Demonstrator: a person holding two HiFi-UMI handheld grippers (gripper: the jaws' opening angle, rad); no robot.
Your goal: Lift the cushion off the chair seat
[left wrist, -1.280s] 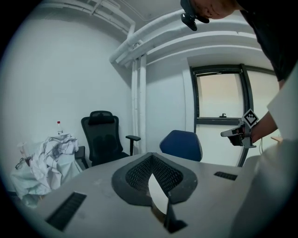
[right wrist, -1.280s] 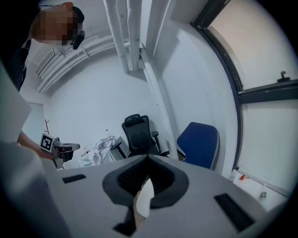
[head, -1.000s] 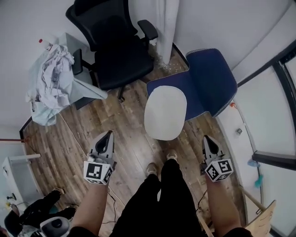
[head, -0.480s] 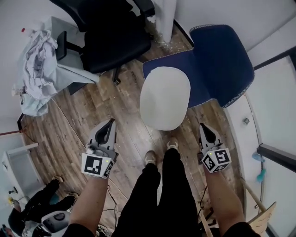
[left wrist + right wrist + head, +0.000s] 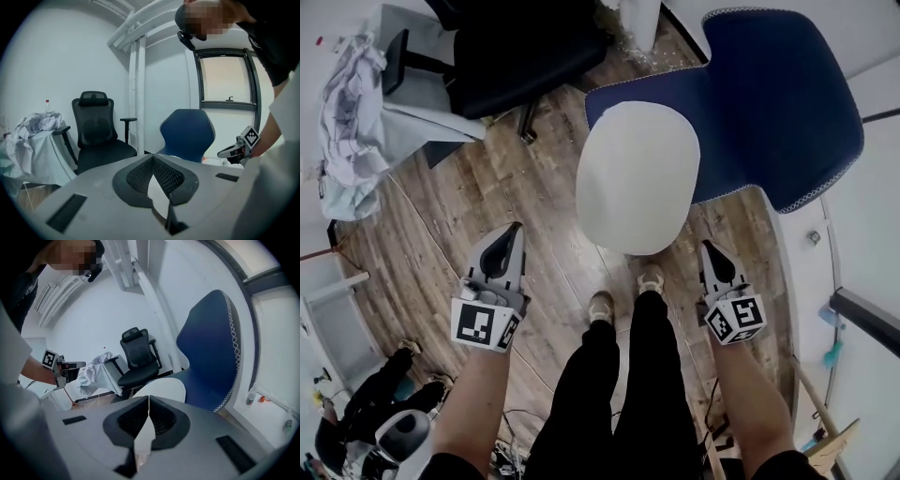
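Upper centre of the head view: cushion [image 5: 637, 178] on the seat of the chair [image 5: 778, 103], reaching past the seat's lower edge in the frame; backrest to the right. Upper left of the cushion: office chair [image 5: 516, 47]. Further left, at the frame's edge: heap of cloth [image 5: 352, 122]. Lower centre, below the cushion: person's legs [image 5: 628, 384], feet on the floor [image 5: 441, 244] near the cushion. Left of the legs: left gripper [image 5: 508, 234]. Right of them: right gripper [image 5: 711, 251]. Both apart from the cushion, pointing toward the frame's top.
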